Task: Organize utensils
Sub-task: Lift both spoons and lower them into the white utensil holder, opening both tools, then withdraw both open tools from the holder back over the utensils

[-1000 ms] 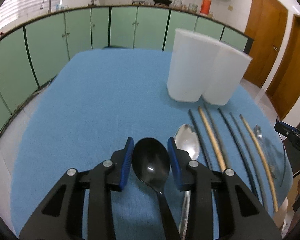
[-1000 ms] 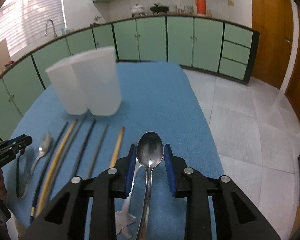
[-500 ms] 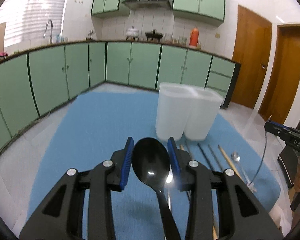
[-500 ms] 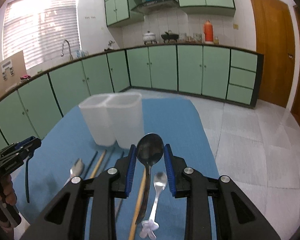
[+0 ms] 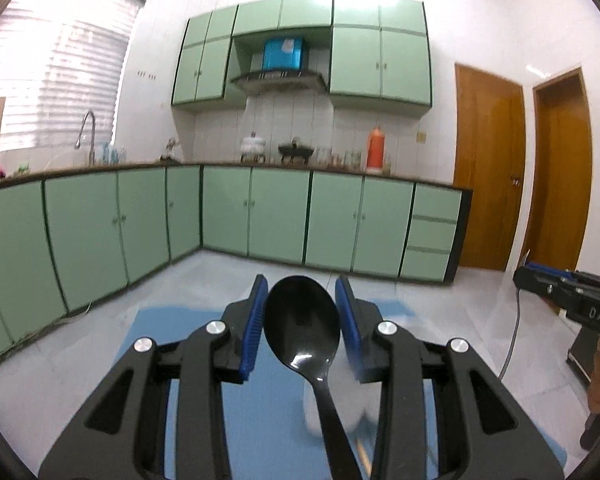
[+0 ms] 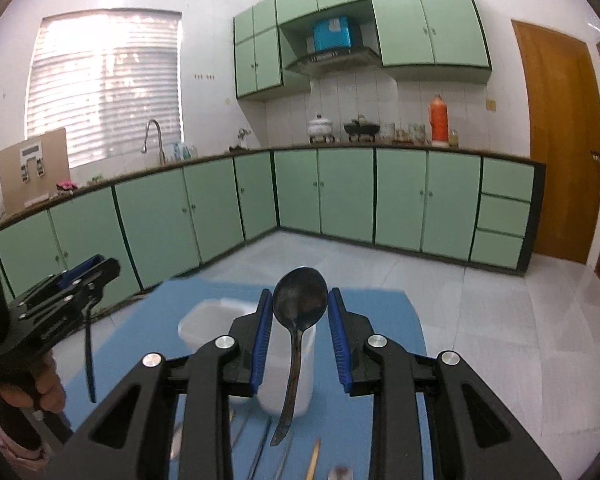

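My left gripper (image 5: 301,324) is shut on a black plastic spoon (image 5: 301,320), bowl pointing up, lifted high over the blue table (image 5: 204,400). My right gripper (image 6: 299,334) is shut on a metal spoon (image 6: 299,300), its handle hanging down over the two white containers (image 6: 236,328). In the left wrist view the white containers (image 5: 352,404) show blurred below the fingers. The left gripper (image 6: 72,284) shows at the left of the right wrist view with the black spoon handle (image 6: 89,364) hanging from it. The right gripper (image 5: 564,292) shows at the right of the left wrist view.
Several chopsticks and other utensils (image 6: 260,452) lie on the blue cloth below the right gripper. Green kitchen cabinets (image 5: 260,216) run along the far walls, with wooden doors (image 5: 488,168) at the right and a tiled floor around the table.
Both grippers have lifted their spoons off the table and tilted upward. The containers and chopsticks have dropped to the bottom of both views.
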The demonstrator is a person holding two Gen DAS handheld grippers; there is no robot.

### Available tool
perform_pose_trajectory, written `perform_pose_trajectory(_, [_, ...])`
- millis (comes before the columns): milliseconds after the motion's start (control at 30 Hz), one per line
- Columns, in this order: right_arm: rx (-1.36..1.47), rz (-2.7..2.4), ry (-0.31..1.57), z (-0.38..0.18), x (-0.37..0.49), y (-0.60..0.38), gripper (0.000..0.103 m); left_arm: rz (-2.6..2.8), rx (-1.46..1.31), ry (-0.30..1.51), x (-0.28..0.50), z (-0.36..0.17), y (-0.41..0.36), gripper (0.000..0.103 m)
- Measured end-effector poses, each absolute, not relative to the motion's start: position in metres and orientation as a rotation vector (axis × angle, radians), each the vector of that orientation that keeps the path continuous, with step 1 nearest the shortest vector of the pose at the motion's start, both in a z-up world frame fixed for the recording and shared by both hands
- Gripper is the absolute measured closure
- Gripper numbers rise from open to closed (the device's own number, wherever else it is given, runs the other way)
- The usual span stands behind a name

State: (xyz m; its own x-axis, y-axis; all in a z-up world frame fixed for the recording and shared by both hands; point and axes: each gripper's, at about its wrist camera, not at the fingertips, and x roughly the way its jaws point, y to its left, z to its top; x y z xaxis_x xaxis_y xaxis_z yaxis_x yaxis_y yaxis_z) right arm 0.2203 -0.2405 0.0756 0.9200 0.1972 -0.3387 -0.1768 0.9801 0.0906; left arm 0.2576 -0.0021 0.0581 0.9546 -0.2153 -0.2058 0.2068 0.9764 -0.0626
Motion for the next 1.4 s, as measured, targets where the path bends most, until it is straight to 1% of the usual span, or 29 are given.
perform_pose_trajectory(200, [0.075,0.184,0.296,0.092,0.264,-0.240,0.075,-0.227,-0.045,0.120,0.314,0.075,-0.025,0.069])
perform_pose_trajectory(433, [0.071,0.151,0.284,0.070,0.309,-0.235,0.075,-0.221,-0.022,0.074,0.360,0.047,-0.044,0.069])
perform_pose_trajectory(567, [0.075,0.146,0.331,0.044,0.330,-0.231,0.075,-0.232,-0.017,0.100,0.373,0.025,-0.044,0.069])
perform_pose_trajectory(733, [0.085,0.161,0.406,0.013,0.339,-0.225,0.075,-0.257,-0.019,0.174,0.376,0.005,-0.037,0.069])
perform_pose_trajectory(1033, [0.073,0.194,0.466,-0.008,0.332,-0.215,0.074,-0.286,-0.033,0.297,0.372,-0.017,-0.021,0.068])
perform_pose_trajectory(1100, [0.070,0.195,0.469,-0.009,0.329,-0.215,0.074,-0.289,-0.024,0.315,0.370,-0.022,-0.019,0.065])
perform_pose_trajectory(1167, [0.061,0.193,0.470,-0.010,0.326,-0.213,0.074,-0.288,-0.022,0.322,0.367,-0.024,-0.018,0.057])
perform_pose_trajectory(1200, [0.055,0.193,0.472,-0.010,0.325,-0.213,0.074,-0.289,-0.023,0.324,0.365,-0.024,-0.017,0.056])
perform_pose_trajectory(1267, [0.051,0.189,0.473,-0.011,0.322,-0.212,0.071,-0.288,-0.026,0.325,0.361,-0.023,-0.015,0.051])
perform_pose_trajectory(1333, [0.051,0.189,0.468,-0.009,0.317,-0.212,0.063,-0.288,-0.035,0.326,0.355,-0.022,-0.011,0.047])
perform_pose_trajectory(1400, [0.047,0.181,0.462,-0.007,0.313,-0.212,0.060,-0.285,-0.044,0.327,0.350,-0.020,-0.007,0.044])
